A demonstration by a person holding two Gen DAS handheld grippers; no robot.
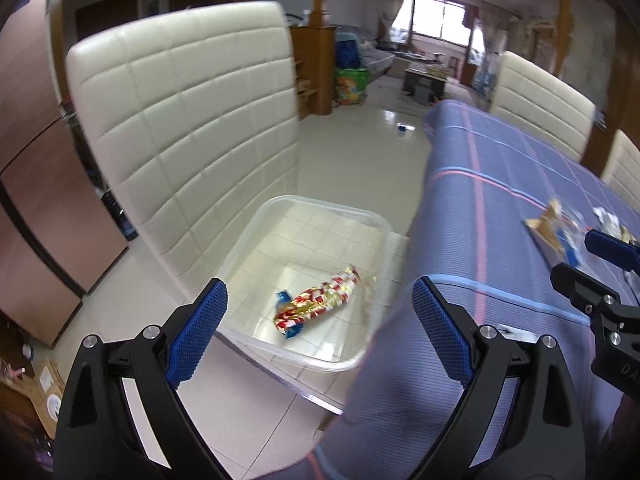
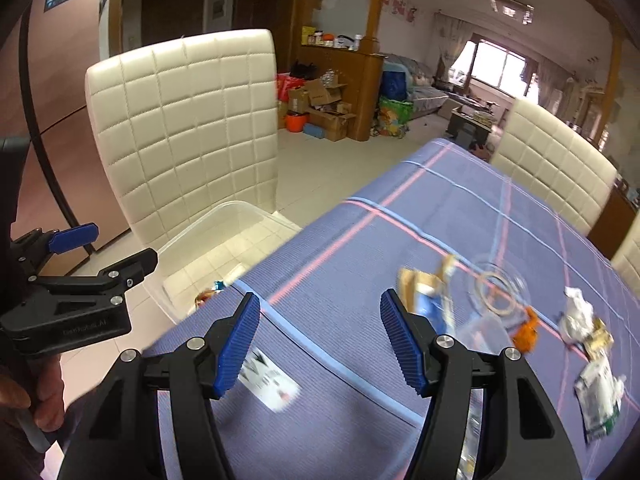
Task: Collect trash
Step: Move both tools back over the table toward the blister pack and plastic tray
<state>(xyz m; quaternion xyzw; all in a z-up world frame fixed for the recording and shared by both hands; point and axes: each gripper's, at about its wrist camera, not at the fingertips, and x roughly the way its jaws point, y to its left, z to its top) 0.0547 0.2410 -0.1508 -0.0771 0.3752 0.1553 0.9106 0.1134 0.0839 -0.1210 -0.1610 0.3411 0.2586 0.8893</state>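
One clear bin [image 1: 320, 216] holding one wrapper [image 1: 320, 304], between the left gripper's fingers. Three white chairs [image 2: 188, 128]. Ahead of the right gripper: one white card [image 2: 268, 380], one crumpled paper [image 2: 576, 312].

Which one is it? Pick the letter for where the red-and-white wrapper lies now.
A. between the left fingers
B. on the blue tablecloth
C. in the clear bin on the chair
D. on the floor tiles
C: the wrapper lies on the bottom of the clear bin, which sits on the chair seat; the left gripper hangs open above it, holding nothing.
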